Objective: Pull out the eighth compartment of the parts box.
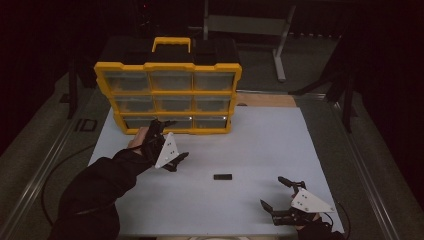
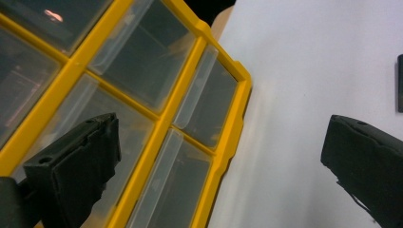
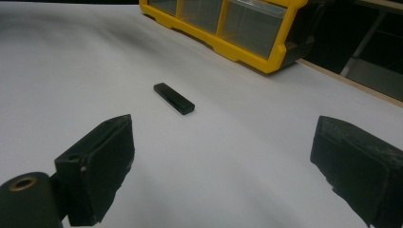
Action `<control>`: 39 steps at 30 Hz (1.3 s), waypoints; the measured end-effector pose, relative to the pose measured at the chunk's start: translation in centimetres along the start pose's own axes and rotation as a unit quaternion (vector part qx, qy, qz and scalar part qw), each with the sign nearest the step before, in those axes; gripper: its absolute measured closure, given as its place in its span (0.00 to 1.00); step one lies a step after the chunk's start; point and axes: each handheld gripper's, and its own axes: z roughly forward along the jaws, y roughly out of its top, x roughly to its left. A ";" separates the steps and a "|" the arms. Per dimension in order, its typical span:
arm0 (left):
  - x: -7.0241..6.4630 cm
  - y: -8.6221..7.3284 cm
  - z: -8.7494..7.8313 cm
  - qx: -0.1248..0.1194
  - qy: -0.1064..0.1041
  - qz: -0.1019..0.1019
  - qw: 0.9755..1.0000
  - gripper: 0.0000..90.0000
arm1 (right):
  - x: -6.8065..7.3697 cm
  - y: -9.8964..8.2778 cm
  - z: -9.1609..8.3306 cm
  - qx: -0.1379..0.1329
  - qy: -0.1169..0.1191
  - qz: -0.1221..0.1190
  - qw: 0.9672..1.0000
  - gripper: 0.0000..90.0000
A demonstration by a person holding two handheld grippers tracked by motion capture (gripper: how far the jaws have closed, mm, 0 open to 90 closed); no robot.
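Landmark: the yellow drawer cabinet (image 1: 168, 95) stands upright at the far edge of the white sheet (image 1: 260, 145), with three rows of three clear drawers facing the person and a yellow handle on top.

Left gripper: the left gripper (image 1: 170, 142) sits just in front of the cabinet's bottom row, near its left and middle drawers. Its jaws are spread wide and hold nothing. In the left gripper view (image 2: 218, 156) one jaw lies over a clear drawer front and the other over the sheet beside the cabinet's corner. Whether a jaw touches the drawer cannot be told.

Right gripper: the right gripper (image 1: 281, 194) rests low on the sheet, well away from the cabinet, toward the near right corner of the sheet. Its jaws are wide apart and empty, as the right gripper view (image 3: 221, 161) shows, and they face the cabinet.

Black bar: a small flat black bar (image 1: 222, 176) lies on the sheet in front of the cabinet, well apart from it, below its right column of drawers. It sits between the two grippers and touches neither. In the right gripper view the bar (image 3: 174, 99) lies ahead of the jaws, with the cabinet beyond it.

Arm: a dark sleeve (image 1: 100, 190) reaches toward the cabinet's lower left.
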 end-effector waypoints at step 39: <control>0.3 -1.2 6.2 0.037 0.016 0.100 0.994 0.17 | -0.1 -0.1 -0.1 -0.001 0.001 0.006 1.000 0.08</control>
